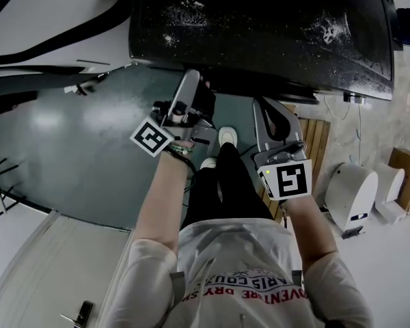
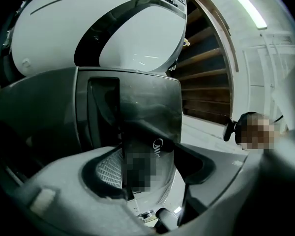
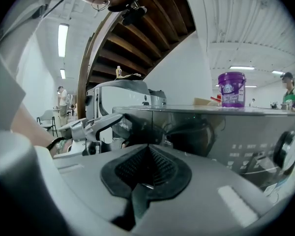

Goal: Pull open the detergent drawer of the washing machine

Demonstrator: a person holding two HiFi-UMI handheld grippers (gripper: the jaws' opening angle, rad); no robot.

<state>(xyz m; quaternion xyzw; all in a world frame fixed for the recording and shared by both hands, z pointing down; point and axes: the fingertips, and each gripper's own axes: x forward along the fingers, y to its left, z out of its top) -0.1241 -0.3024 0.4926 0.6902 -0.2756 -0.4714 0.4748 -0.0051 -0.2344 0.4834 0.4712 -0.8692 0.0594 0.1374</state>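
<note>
The dark washing machine [image 1: 260,33] fills the top of the head view, and its front is hidden under its top edge. My left gripper [image 1: 198,87] reaches under that edge at the machine's left end. In the left gripper view the dark grey detergent drawer front [image 2: 137,107] stands between the wide-apart jaws of the left gripper [image 2: 147,171], with a gap showing beside the right jaw. My right gripper [image 1: 268,106] hangs a little back from the machine's front. In its own view, the right gripper [image 3: 147,173] has its pads together with nothing between them.
A purple tub [image 3: 231,88] stands on the machine's top, and a control knob [image 3: 290,149] sits at the panel's right. A wooden pallet [image 1: 316,142], a white round device [image 1: 352,190] and a cardboard box [image 1: 406,169] lie to the right. My shoes [image 1: 225,137] are below the grippers.
</note>
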